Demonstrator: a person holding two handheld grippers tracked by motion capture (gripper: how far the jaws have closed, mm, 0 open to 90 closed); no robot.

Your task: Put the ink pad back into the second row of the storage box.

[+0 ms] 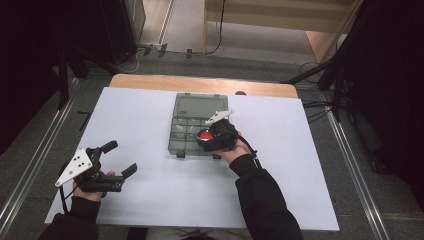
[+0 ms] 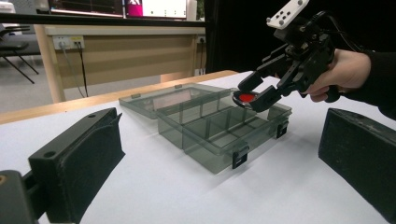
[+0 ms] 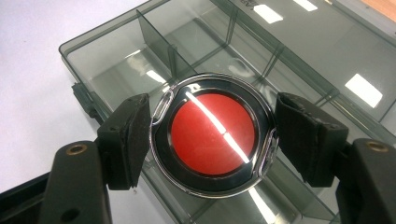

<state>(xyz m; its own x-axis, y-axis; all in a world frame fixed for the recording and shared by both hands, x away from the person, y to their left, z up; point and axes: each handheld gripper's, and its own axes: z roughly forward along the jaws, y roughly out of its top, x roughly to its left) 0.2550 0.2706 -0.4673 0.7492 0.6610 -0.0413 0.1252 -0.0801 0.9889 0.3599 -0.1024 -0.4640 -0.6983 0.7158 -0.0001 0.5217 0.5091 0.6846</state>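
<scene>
No writing can be read. The right gripper clamps a round red disc between its pads, above the compartment box. The left gripper rests with jaws wide apart, holding nothing.

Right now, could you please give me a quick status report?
Right gripper shut on round red chrome-rimmed disc, above open smoky plastic compartment box. Left gripper open, idle. Nothing in the way.
</scene>
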